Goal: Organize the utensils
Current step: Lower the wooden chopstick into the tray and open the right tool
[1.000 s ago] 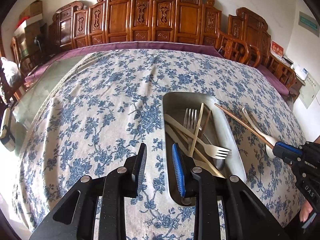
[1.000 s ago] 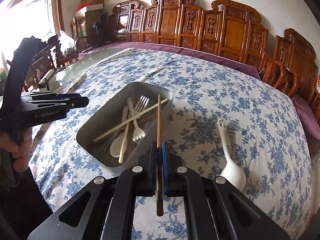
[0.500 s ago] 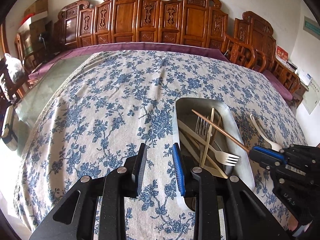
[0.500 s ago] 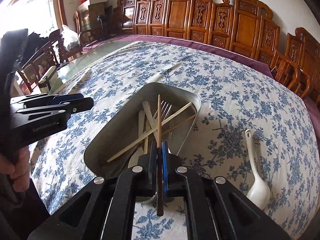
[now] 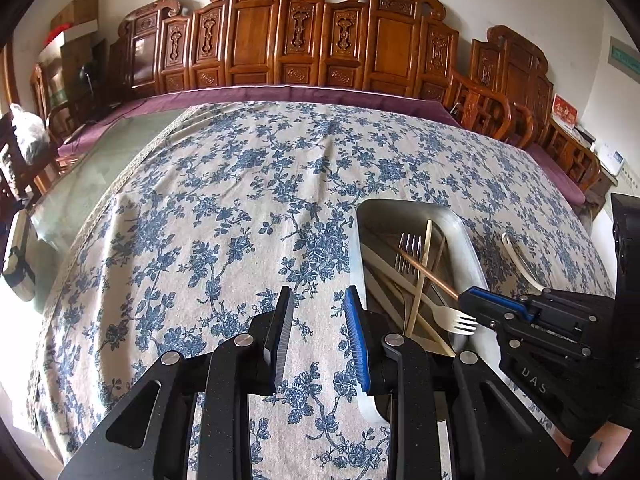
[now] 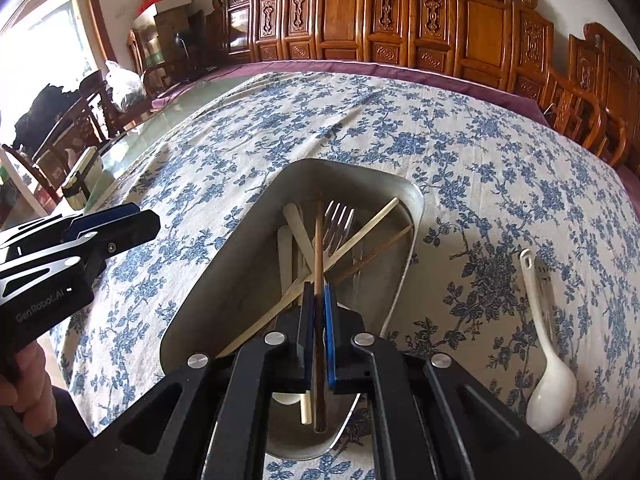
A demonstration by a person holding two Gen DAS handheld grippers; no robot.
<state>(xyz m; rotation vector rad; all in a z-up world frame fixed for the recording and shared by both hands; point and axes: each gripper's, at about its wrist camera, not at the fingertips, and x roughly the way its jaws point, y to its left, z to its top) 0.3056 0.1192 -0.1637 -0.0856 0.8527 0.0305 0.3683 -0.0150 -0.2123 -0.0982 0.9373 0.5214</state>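
Note:
A metal tray lies on the blue-flowered tablecloth. In it are a metal fork, a pale chopstick, a brown chopstick and white handles. My right gripper is shut on another brown chopstick, which points out over the tray's contents, tilted down. In the left wrist view the tray is at the right, with the right gripper over its near end by a white fork. My left gripper hangs open and empty over the cloth just left of the tray. A white spoon lies on the cloth right of the tray.
Carved wooden chairs line the table's far side and right. Bare glass tabletop shows left of the cloth, with a small container on it. A hand holds the left gripper's handle.
My right gripper has carried the brown chopstick leftward and lower, from beside the tray to over its contents. The left gripper has stayed open and nearly still.

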